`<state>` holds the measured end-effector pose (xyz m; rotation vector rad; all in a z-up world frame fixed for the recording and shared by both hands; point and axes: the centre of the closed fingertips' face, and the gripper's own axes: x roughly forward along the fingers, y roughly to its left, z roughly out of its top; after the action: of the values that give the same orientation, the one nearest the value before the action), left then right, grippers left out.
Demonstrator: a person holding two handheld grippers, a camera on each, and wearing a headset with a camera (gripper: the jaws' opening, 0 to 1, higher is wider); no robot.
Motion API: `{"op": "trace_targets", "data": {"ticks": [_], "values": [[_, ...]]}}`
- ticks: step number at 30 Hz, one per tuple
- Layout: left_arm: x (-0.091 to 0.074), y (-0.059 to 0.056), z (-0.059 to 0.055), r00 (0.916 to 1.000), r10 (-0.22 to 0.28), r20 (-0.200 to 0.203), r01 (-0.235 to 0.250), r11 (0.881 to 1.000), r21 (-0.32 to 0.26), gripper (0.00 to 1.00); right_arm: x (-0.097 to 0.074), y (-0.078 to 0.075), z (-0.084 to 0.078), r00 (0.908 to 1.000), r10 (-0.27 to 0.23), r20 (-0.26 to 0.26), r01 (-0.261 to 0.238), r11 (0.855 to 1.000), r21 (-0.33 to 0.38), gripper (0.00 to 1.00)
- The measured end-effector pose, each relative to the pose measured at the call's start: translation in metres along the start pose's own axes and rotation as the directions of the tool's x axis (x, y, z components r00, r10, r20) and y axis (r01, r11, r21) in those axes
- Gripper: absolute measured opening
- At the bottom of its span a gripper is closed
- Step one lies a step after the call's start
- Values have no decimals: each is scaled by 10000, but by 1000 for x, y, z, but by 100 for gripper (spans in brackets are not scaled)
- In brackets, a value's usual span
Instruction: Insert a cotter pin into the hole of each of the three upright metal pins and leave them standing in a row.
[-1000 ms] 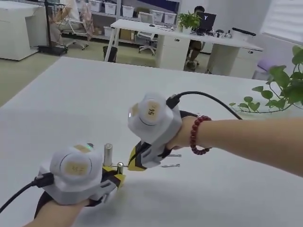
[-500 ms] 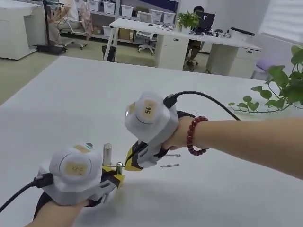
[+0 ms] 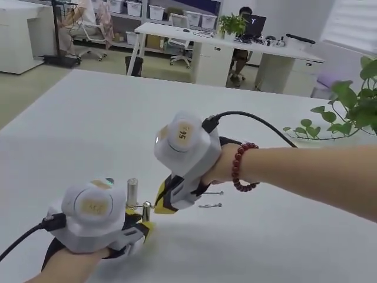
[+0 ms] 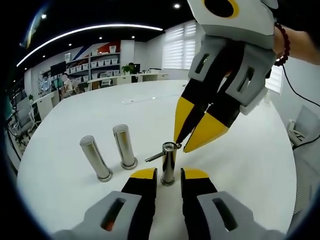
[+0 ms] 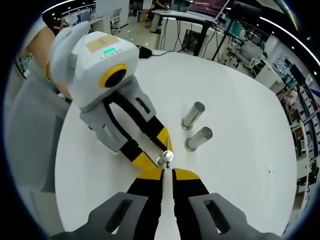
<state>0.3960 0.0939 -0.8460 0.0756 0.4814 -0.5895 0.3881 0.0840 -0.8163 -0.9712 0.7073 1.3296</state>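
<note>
Currently the first of the three insertions is in hand.

Head view: the left gripper (image 3: 141,223) sits at lower left of the frame and the right gripper (image 3: 159,205) at centre. Their yellow tips meet at the near metal pin (image 3: 146,210) on the white table (image 3: 118,118). Two spare cotter pins (image 3: 211,206) lie on the table just right of the right gripper.

Left gripper view: its own jaws, at bottom centre, stand narrow on either side of the near metal pin's foot and appear to clamp it upright. The right gripper's jaws enter from upper right, pinched together on the cotter pin (image 4: 155,156). Its free end juts out of the hole toward the left. Two bare pins (image 4: 125,146) stand upright at left centre, with no cotter pin in either.

Right gripper view: its own jaws are nearly closed at bottom centre, with the tips at the pin's head.

Judgement: the next move calls for a straight push along the hole's axis until the cotter pin seats, while the left jaws brace the pin against tipping. After release, a spare must be fetched for the next bare pin.
</note>
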Motion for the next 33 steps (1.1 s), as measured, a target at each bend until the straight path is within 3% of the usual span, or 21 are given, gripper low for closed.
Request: {"op": "trace_targets", "data": {"ticks": [8, 11, 15, 17, 23, 33], "values": [[-7, 2, -3, 10000, 28, -89, -27, 9998, 189, 30, -13, -17, 3, 9983, -391, 425, 371, 9983, 456, 12], [-12, 3, -4, 10000, 14, 59, -13, 10000, -59, 34, -17, -25, 7, 9955, -590, 742, 525, 9949, 858, 13], [-17, 1, -4, 9998, -31, 186, 33, 10000, -94, 41, -17, -37, 13, 9878, -882, 1285, 653, 9827, 1731, 15], [-21, 1, -3, 9997, -37, 251, 39, 10000, -66, 43, -16, -42, 20, 9795, -1034, 1729, 632, 9727, 2235, 17], [-35, 2, 1, 9985, -53, 540, 63, 9998, -171, 53, -3, -49, 38, 9553, -1205, 2700, 232, 9410, 3377, 21], [-56, 4, 6, 9966, -5, 819, 38, 9992, -407, 66, 26, -56, 43, 9545, -1273, 2696, 137, 9220, 3869, 23]]}}
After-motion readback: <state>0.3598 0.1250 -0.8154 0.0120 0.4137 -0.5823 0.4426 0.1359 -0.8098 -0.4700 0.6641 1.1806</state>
